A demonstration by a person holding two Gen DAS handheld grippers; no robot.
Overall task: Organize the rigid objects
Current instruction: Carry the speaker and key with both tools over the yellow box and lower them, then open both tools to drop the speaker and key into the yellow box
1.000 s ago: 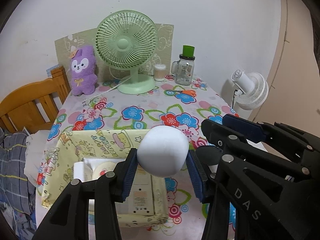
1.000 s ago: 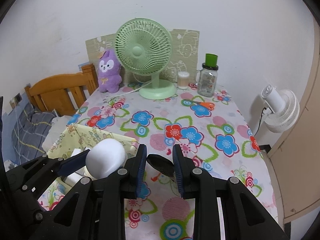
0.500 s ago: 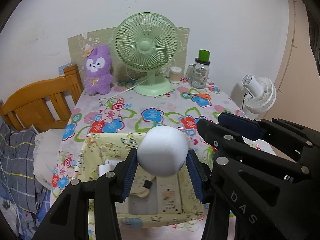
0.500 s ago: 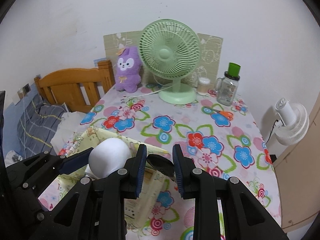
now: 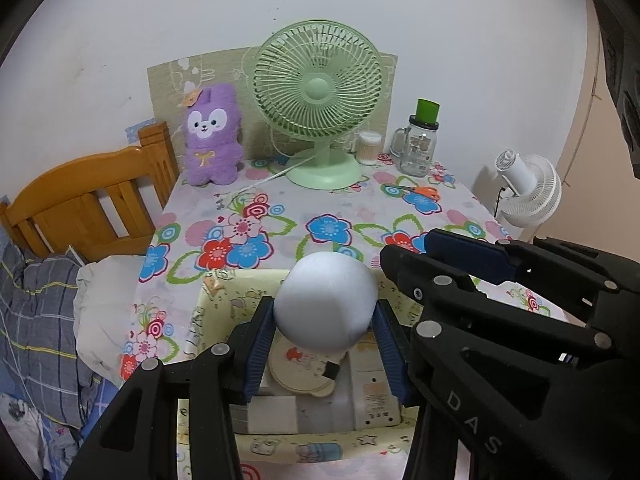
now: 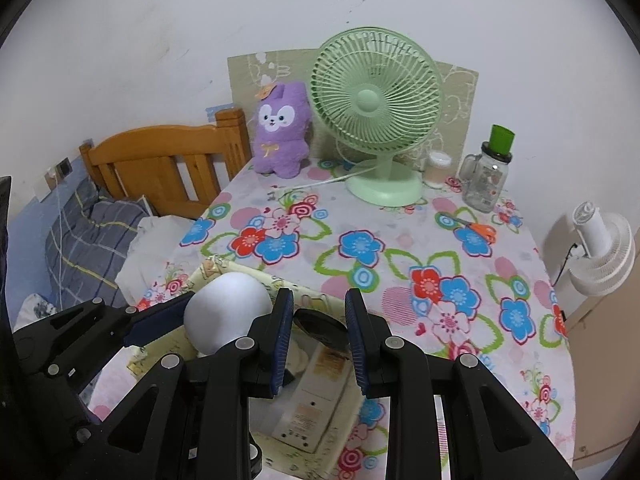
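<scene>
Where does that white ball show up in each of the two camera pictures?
Left wrist view: the white ball sits low in the centre, clamped in the left claw, above the yellow box.
Right wrist view: the ball is at lower left, beside the right claw.
Shared landmark: the green fan at the table's far edge.

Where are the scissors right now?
The scissors lie flat on the tablecloth at the far right, in front of the glass jar.
</scene>
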